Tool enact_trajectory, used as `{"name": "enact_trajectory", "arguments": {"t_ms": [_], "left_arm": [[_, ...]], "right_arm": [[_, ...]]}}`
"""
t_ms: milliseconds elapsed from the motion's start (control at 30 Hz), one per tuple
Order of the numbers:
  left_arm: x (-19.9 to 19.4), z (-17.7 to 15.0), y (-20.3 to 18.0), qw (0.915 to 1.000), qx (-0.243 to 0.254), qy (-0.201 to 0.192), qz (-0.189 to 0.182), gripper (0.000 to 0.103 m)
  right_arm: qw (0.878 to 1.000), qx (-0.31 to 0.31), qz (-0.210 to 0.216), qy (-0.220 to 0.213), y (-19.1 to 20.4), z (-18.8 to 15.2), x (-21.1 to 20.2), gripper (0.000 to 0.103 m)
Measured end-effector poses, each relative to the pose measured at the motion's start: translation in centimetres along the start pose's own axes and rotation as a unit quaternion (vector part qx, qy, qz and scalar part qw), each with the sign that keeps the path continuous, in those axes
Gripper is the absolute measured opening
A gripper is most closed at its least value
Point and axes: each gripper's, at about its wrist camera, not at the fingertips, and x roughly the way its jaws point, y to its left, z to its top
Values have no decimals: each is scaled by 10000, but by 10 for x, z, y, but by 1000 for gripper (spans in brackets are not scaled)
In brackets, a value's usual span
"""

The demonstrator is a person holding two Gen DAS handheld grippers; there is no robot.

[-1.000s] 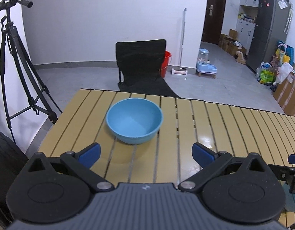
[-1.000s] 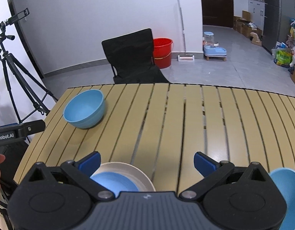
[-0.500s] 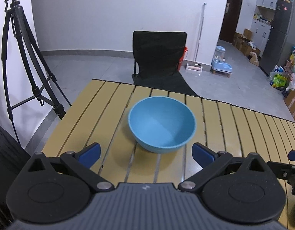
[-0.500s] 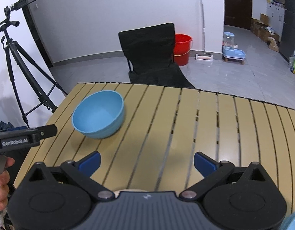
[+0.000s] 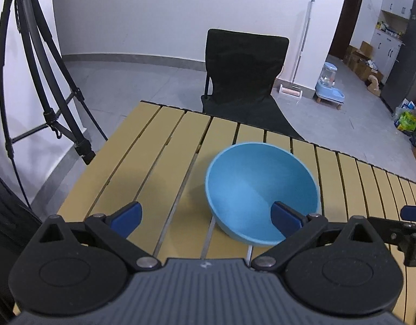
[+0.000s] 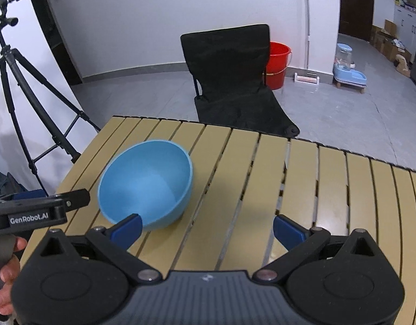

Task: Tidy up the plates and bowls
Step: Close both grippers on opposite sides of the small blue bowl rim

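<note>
A blue bowl (image 5: 262, 189) sits upright and empty on the yellow slatted table (image 5: 153, 162). My left gripper (image 5: 206, 218) is open; its right finger reaches over the bowl's near rim into the bowl, and its left finger is outside, left of the bowl. In the right wrist view the same bowl (image 6: 145, 187) lies at the table's left, and the right gripper (image 6: 206, 230) is open and empty, its left finger just at the bowl's near edge. The left gripper's body (image 6: 40, 208) shows at that view's left edge.
A black folding chair (image 5: 245, 81) stands behind the table's far edge. A tripod (image 5: 37, 81) stands off the table's left side. A red bucket (image 6: 278, 65) and a pet feeder (image 6: 348, 67) are on the floor beyond. The table (image 6: 316, 189) extends right.
Both grippers have moved forward and left toward the bowl. The bowl now lies close under the left gripper's right finger. The plate with a bowl and the other blue dish have left the right view.
</note>
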Motion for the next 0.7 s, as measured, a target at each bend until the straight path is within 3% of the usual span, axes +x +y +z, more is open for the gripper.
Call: {"name": "enact_trajectory", "arguments": {"t_ms": [200,333,467,567,633,700], "left_arm": [[23,5,6,9997,-96,111,177,103],[36,5,5,9997,-91,175,136,102],[46,4,6,9991,-232,292,199,86],[50,5,8,9987,-340,388,32,76],[53,5,7,9983,-379,438,10,72],[55,6,6,9982,-390,459,20,59]], "right_arm": [[9997,-8,-3,263,7,19,36,98],[9993,-94,-24,370,12,29,56,88],[9978,-372,-83,538,19,38,71,64],[9966,-544,-43,621,26,40,76,46],[9960,-578,11,681,28,42,80,43],[9959,-544,73,716,29,43,84,35]]}}
